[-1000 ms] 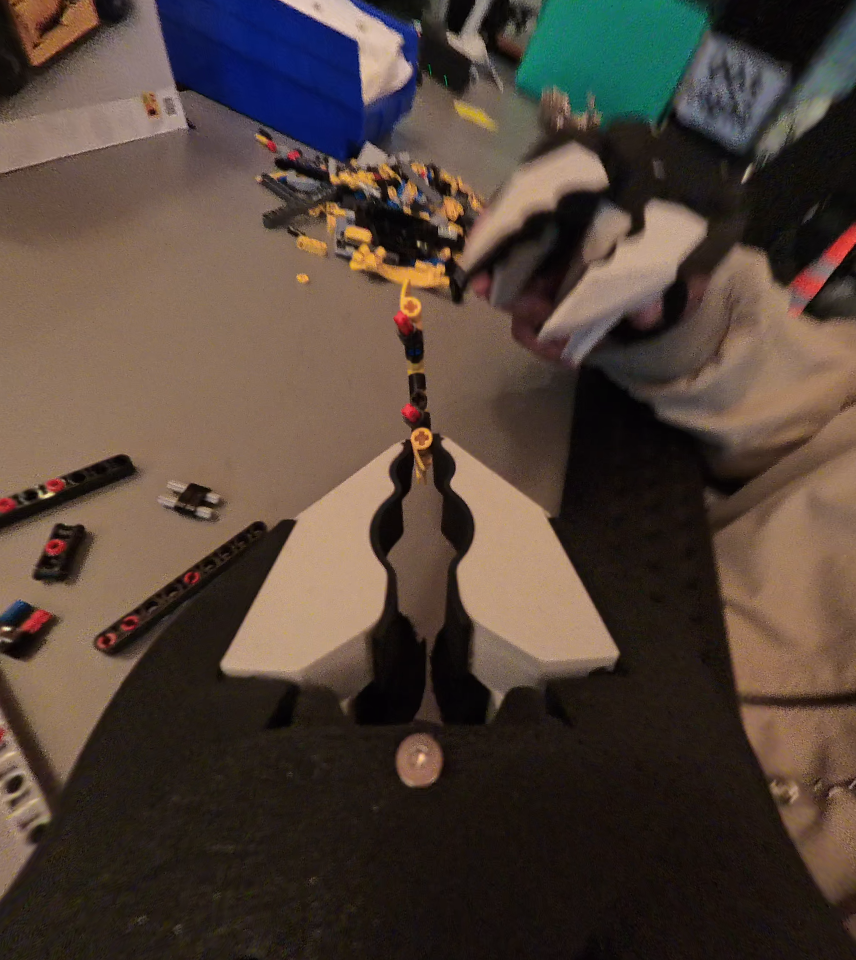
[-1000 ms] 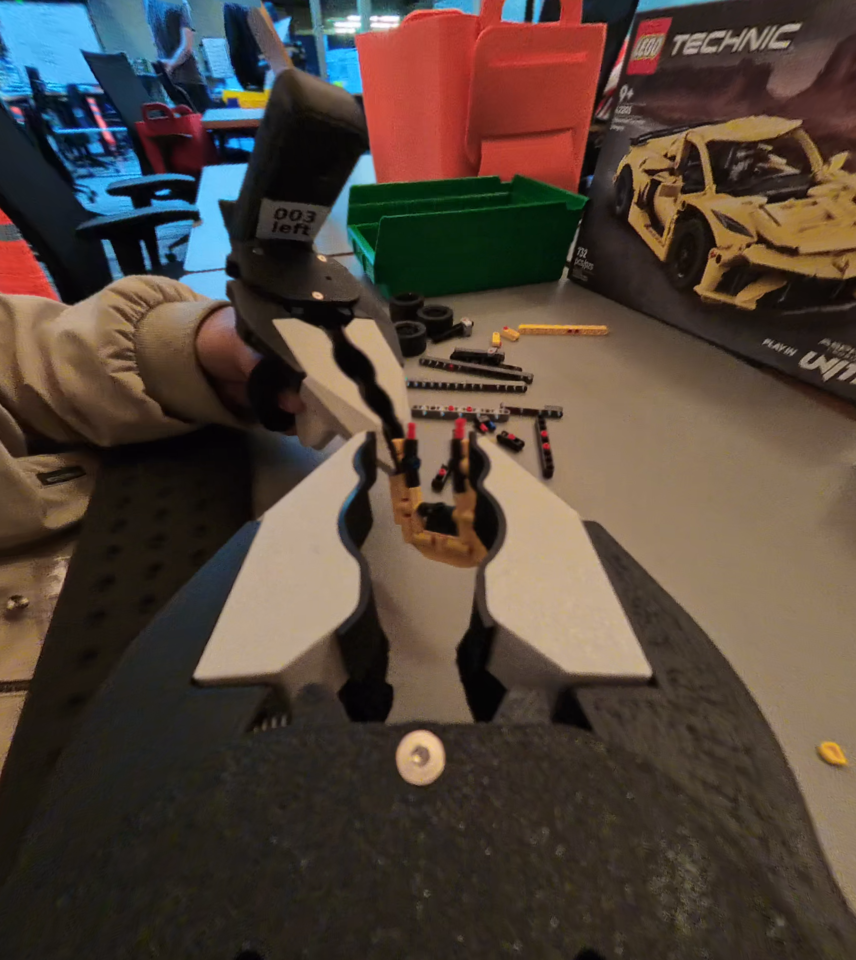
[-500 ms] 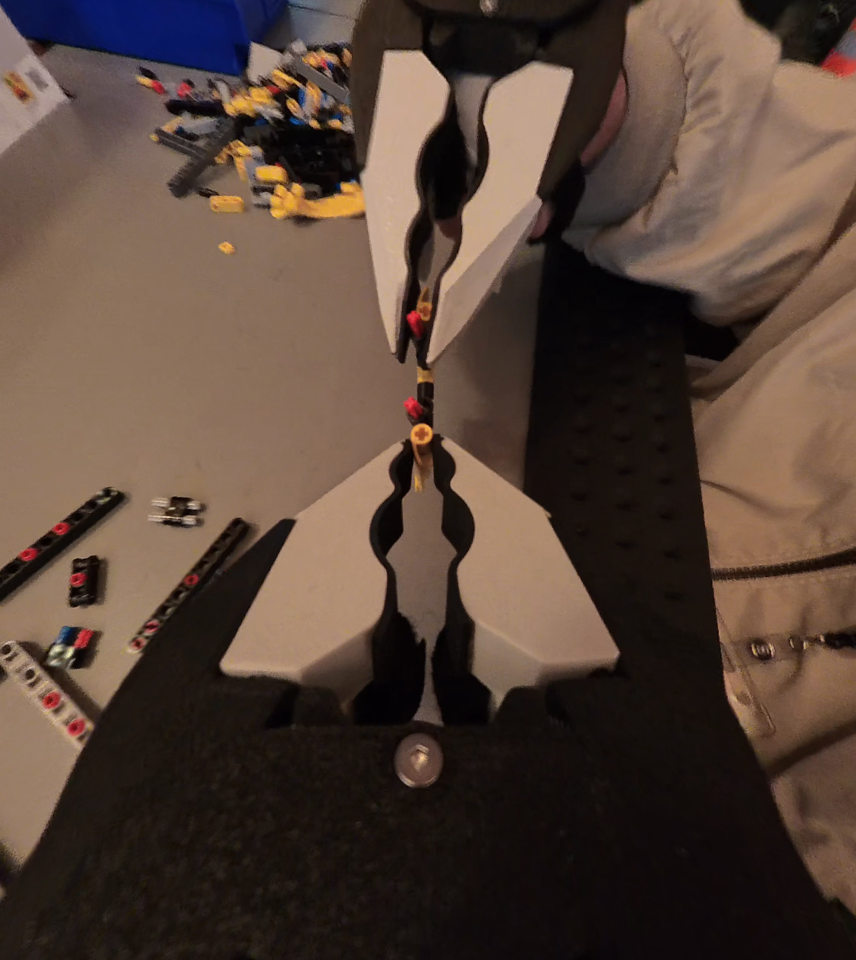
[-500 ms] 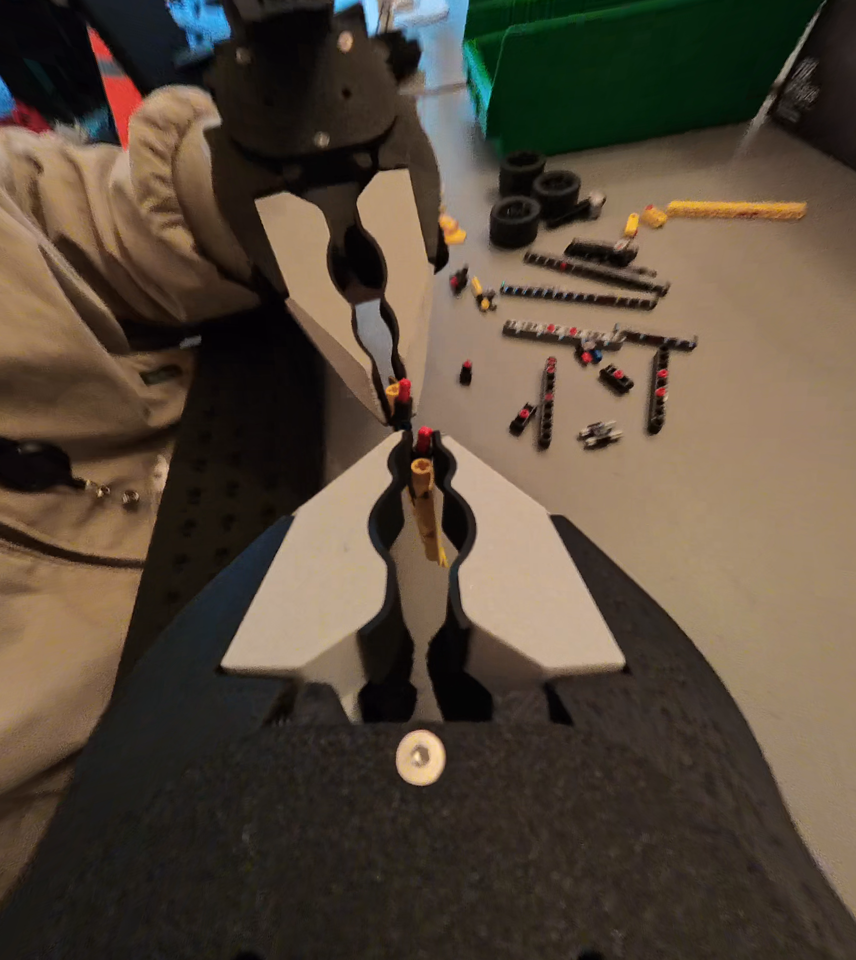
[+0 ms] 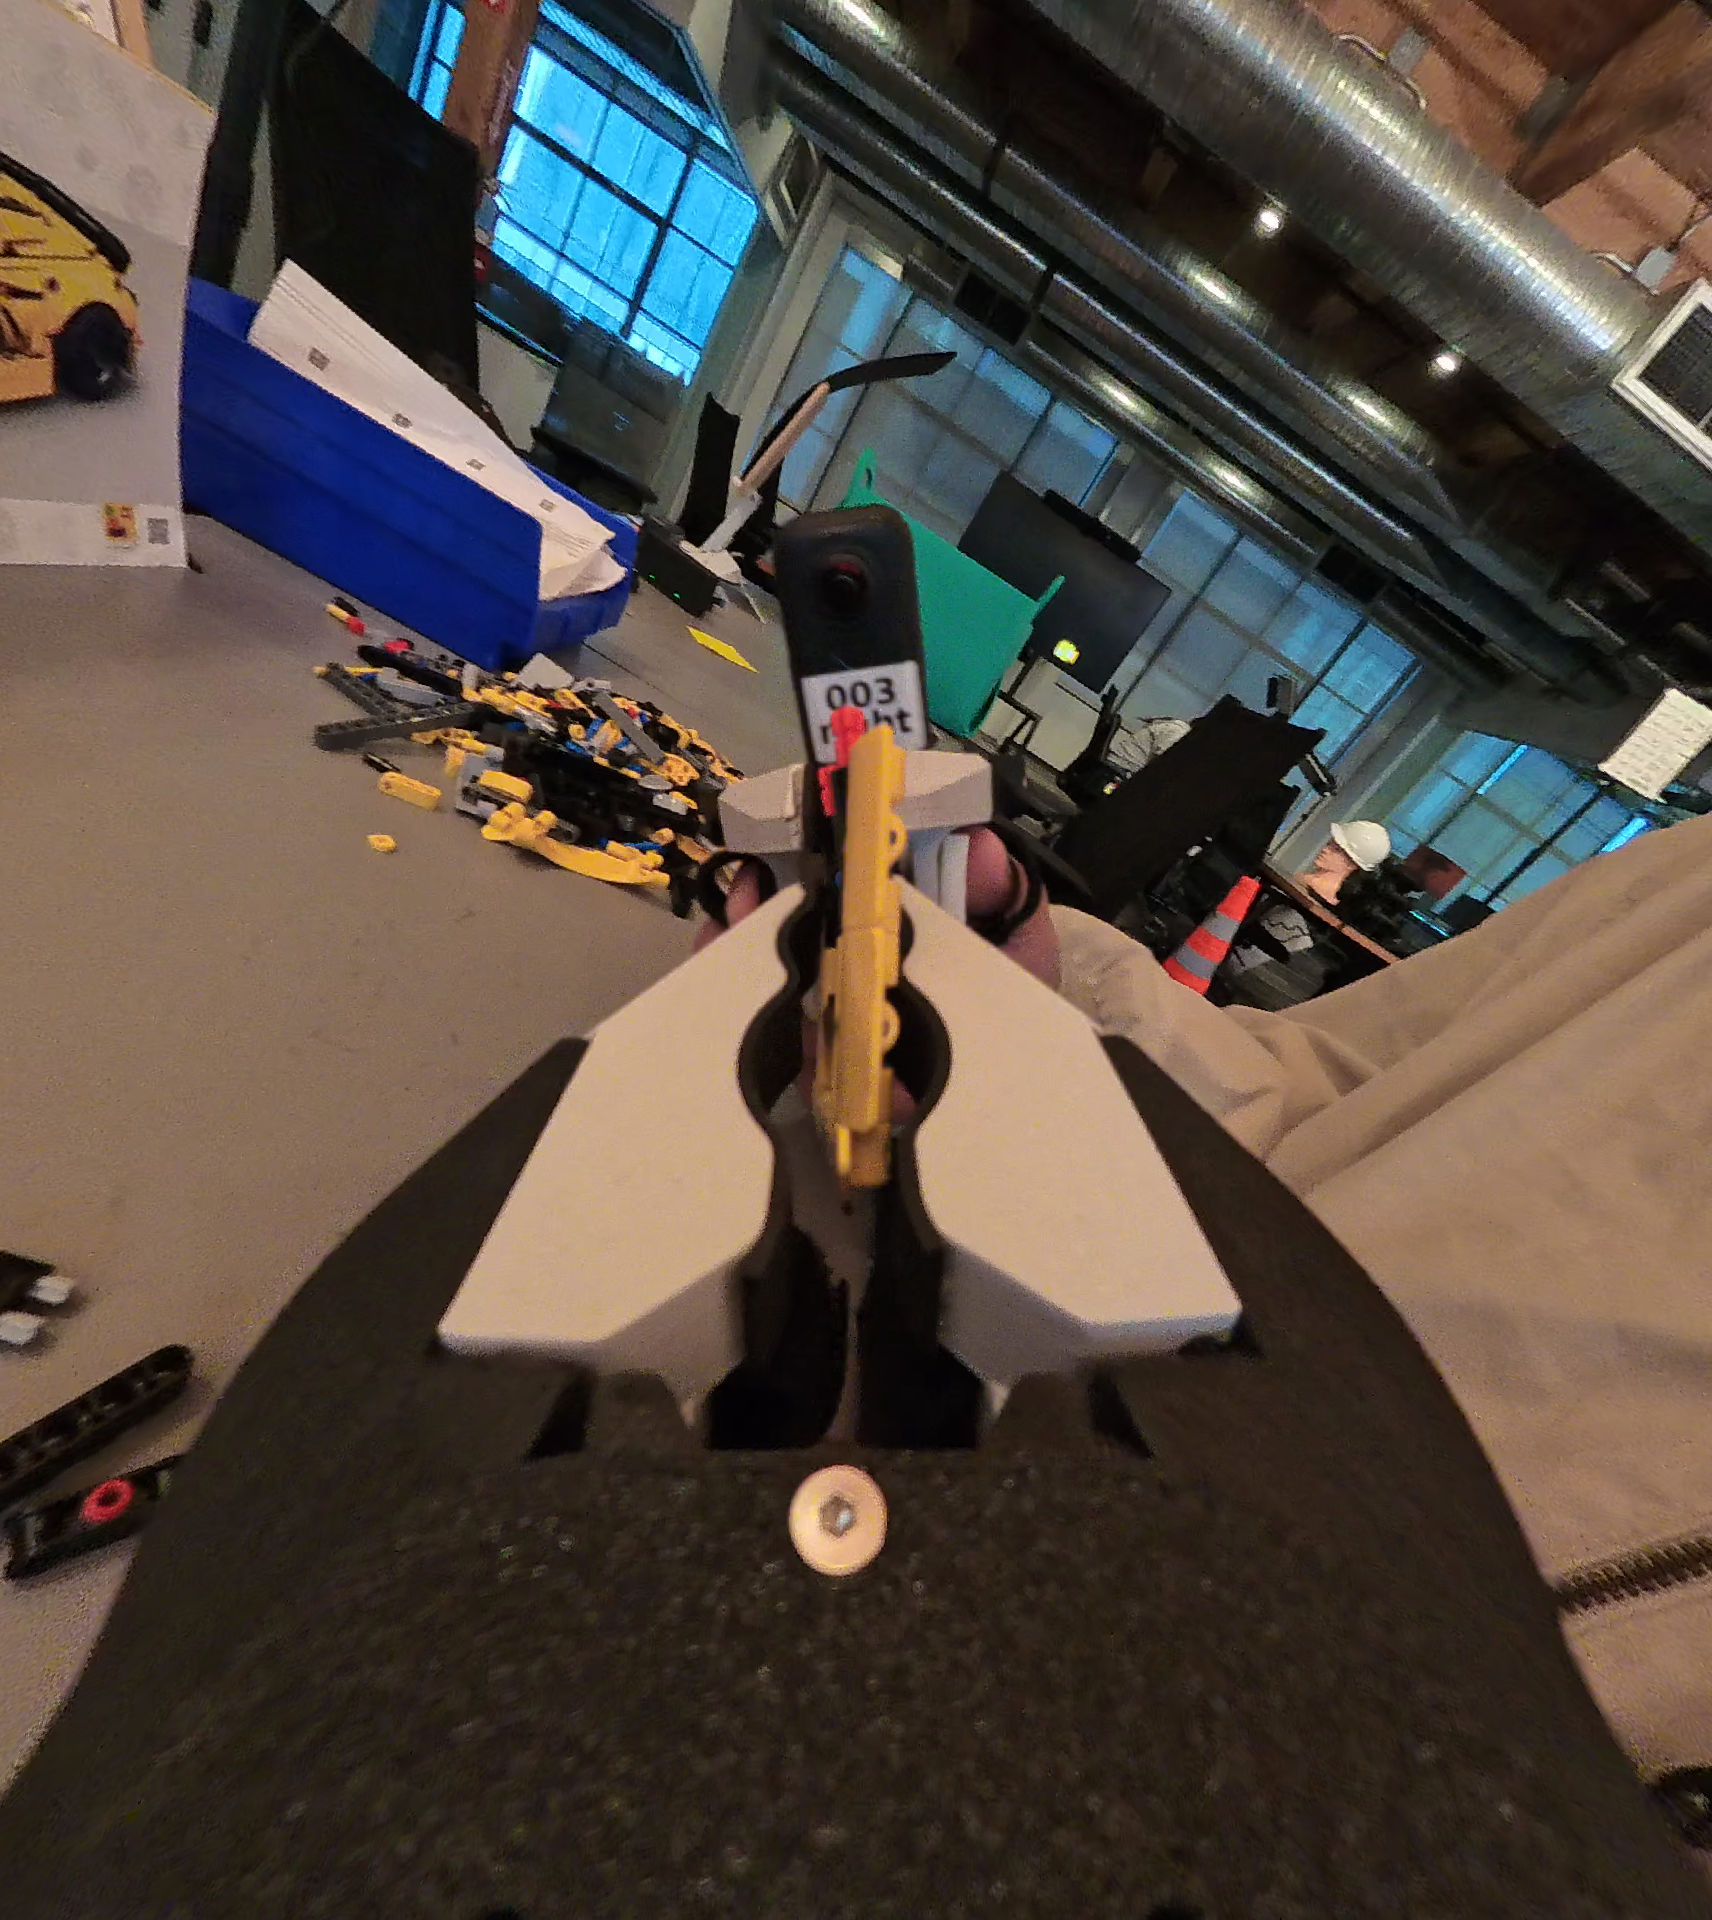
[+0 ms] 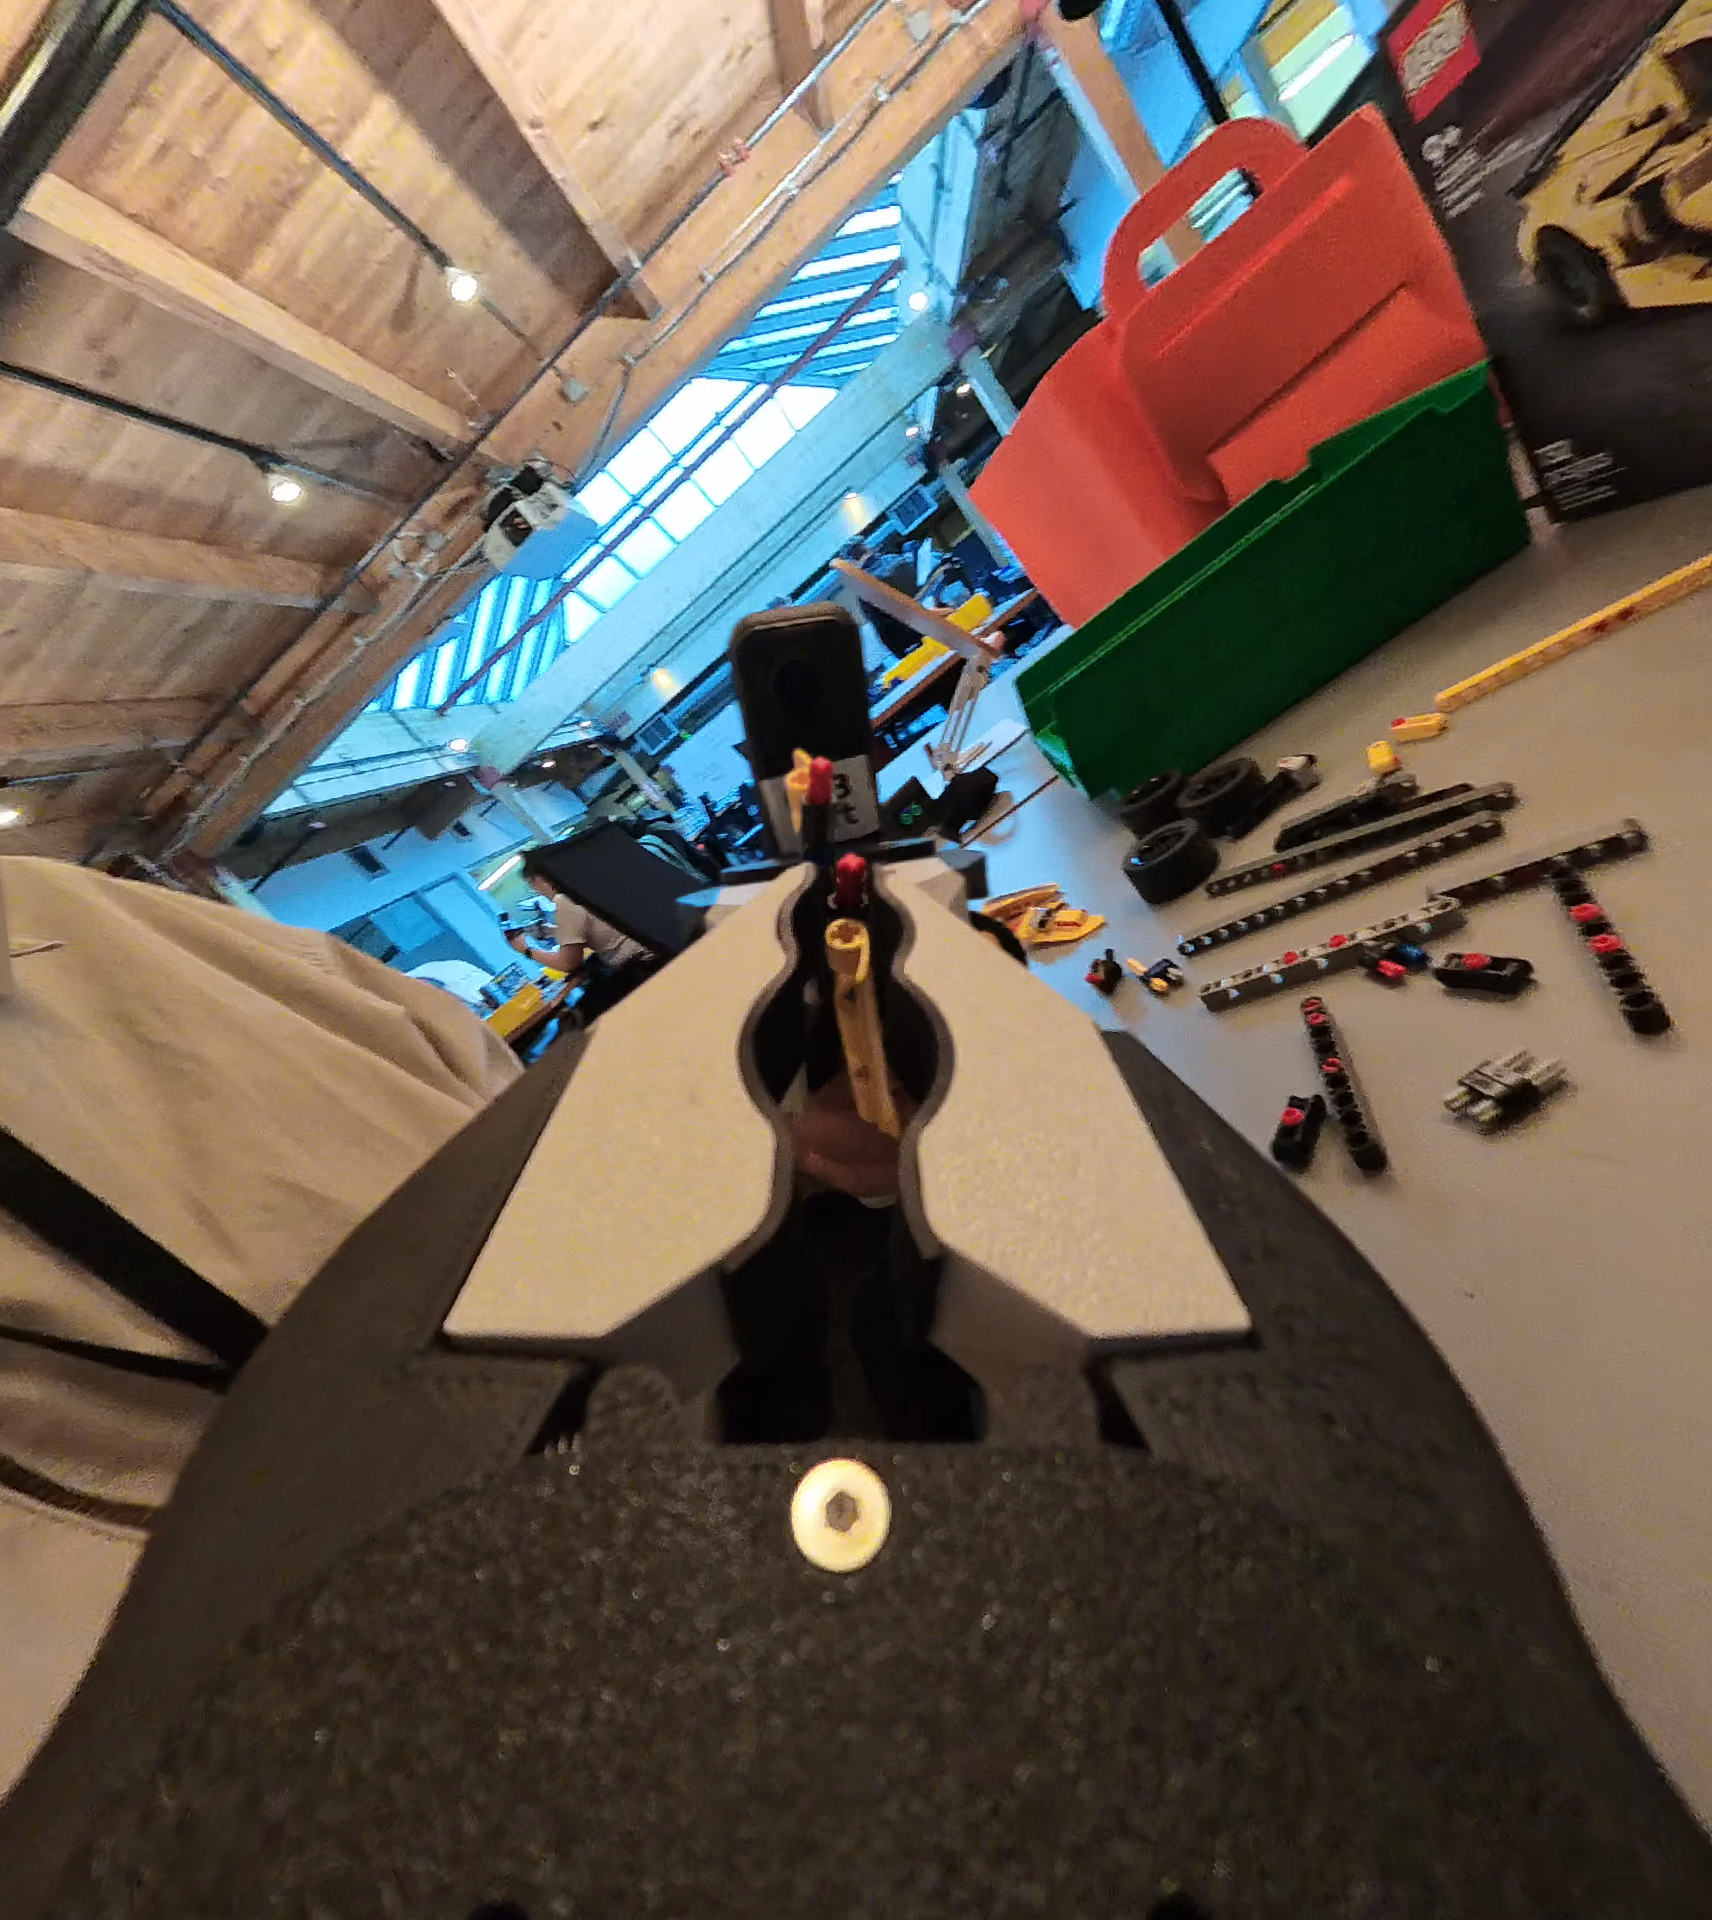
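A small yellow brick assembly [image 5: 860, 997] with red pins is held off the table between both grippers, which face each other tip to tip. My left gripper [image 5: 847, 909] is shut on one end of it. My right gripper [image 6: 844, 883] is shut on the other end of the assembly [image 6: 857, 1023], with a red pin [image 6: 847, 871] at its tips. In the left wrist view the right gripper's grey fingers [image 5: 764, 816] show just beyond the assembly. In the right wrist view the left gripper's camera [image 6: 798, 686] stands behind the tips. A person's hands in beige sleeves hold both grippers.
In the left wrist view, a pile of loose bricks [image 5: 561, 774], a blue bin [image 5: 364, 488] and black beams [image 5: 41, 1434] lie on the grey table. In the right wrist view, a green bin [image 6: 1278, 613], an orange bag [image 6: 1247, 343], black wheels [image 6: 1174, 831], several beams [image 6: 1351, 894] and a car-picture box [image 6: 1662, 208]. Both grippers' tips are close together, under 4 cm apart.
Both grippers have tilted up from the table towards the ceiling and drawn closer together. The assembly now sits deeper between both pairs of fingers.
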{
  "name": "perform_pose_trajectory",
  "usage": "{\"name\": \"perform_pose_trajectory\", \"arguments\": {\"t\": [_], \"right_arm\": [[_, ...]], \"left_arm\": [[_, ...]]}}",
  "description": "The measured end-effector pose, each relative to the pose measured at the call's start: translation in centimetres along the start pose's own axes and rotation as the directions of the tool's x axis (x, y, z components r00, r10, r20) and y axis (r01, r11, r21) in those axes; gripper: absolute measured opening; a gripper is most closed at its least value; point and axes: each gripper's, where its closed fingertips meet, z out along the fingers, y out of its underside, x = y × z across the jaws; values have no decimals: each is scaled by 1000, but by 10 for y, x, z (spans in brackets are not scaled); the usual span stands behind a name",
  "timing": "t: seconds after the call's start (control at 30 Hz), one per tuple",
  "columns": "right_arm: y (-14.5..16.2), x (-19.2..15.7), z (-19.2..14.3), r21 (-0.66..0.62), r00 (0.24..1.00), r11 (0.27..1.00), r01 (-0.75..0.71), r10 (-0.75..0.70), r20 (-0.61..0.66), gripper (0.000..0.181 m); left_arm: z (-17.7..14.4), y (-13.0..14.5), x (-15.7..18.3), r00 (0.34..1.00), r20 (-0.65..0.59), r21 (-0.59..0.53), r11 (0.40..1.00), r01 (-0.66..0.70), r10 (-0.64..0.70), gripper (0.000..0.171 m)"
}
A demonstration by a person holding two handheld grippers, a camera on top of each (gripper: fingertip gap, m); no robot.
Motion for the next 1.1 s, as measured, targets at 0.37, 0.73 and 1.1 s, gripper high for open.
{"name": "perform_pose_trajectory", "arguments": {"t": [0.37, 0.73, 1.1], "right_arm": [[-1, 1, -5, 31, 1000, 1000, -2, 2, -10, 6], [-3, 8, -7, 89, 973, 970, -228, 222, 70, 2], [-101, 95, -203, -155, 544, 955, 251, -272, -793, 4]], "left_arm": [[1, 5, 1, 999, 20, -9, 999, -48, 48, 7], [-4, 3, -5, 992, 82, 0, 995, -97, 96, 7], [-26, -12, -12, 999, -6, 91, 995, 41, -41, 7]]}}
